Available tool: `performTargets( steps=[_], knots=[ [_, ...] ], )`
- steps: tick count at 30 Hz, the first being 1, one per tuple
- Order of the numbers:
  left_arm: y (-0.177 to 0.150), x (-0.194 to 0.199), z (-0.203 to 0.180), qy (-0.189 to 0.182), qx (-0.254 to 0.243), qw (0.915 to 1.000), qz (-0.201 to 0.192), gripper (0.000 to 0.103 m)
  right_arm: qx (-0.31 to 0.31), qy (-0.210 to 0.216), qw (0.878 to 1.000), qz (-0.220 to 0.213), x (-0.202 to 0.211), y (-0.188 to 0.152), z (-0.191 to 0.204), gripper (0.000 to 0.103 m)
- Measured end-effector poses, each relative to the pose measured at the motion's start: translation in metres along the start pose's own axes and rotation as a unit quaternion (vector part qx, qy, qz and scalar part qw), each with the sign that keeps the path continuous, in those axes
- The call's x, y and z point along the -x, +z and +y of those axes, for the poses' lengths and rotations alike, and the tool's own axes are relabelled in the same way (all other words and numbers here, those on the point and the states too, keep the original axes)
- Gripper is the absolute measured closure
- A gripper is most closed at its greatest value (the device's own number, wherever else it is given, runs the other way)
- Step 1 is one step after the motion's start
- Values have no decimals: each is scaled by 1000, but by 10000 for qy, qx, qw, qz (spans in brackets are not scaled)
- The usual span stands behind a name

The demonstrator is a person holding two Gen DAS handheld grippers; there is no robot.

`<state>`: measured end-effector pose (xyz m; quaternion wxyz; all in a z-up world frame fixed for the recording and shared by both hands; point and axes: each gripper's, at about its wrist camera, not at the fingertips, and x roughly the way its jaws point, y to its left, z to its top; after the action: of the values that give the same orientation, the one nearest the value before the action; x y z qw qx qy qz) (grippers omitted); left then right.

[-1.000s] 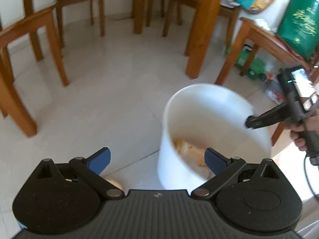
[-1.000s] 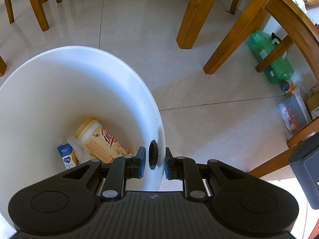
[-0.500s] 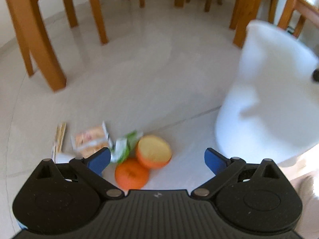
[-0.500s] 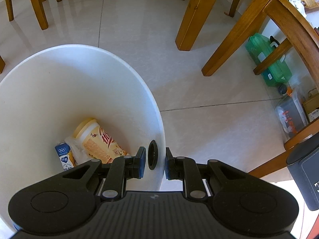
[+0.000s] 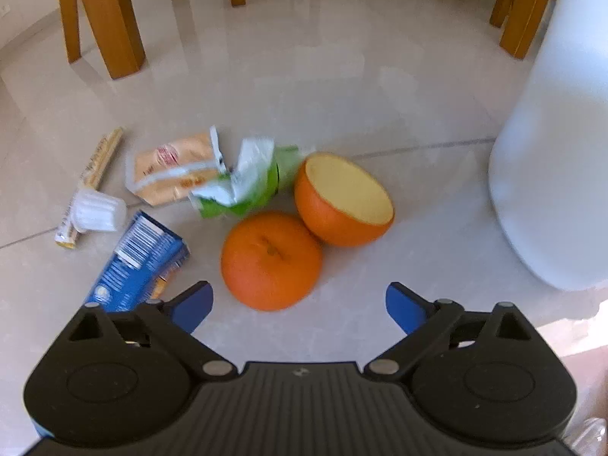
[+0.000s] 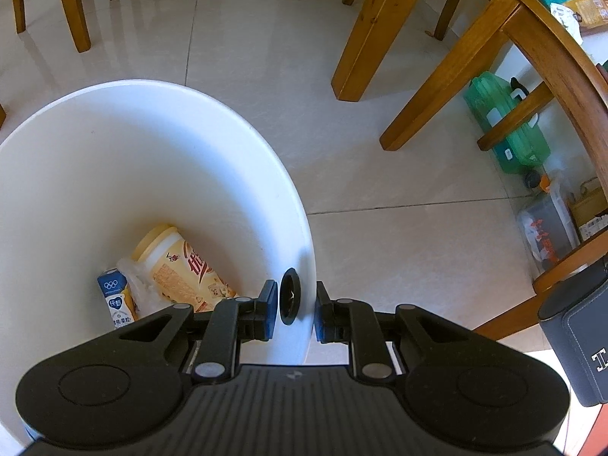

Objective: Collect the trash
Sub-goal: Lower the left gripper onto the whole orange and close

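Left gripper, jaws closing yet empty, nears the orange (open floor around); right gripper clamps the bucket rim.

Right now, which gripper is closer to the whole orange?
Left. The left gripper hangs just above the whole orange, closing, nothing held yet. The right gripper is away, clamped on the bin rim.

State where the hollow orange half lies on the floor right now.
In the left wrist view the hollow orange half lies centre-right on the floor, touching the whole orange, with the white bucket further right.
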<state>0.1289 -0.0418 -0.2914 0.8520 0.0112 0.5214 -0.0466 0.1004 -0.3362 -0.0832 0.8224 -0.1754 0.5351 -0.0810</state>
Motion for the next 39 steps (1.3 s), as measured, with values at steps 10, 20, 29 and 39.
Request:
performTargets(
  steps=[10, 20, 29, 39],
  knots=[
    [9, -32, 11, 94, 587, 9980, 236, 12, 3, -3, 10000, -16, 0, 1, 0, 80],
    [17, -44, 12, 228, 630, 9973, 313, 26, 19, 41, 10000, -33, 1, 1, -2, 80],
    [8, -36, 13, 222, 541, 9976, 382, 37, 21, 103, 9999, -8, 0, 2, -3, 80],
    [-6, -11, 17, 107, 353, 9976, 594, 39, -3, 130, 9999, 3, 0, 2, -4, 80]
  ],
)
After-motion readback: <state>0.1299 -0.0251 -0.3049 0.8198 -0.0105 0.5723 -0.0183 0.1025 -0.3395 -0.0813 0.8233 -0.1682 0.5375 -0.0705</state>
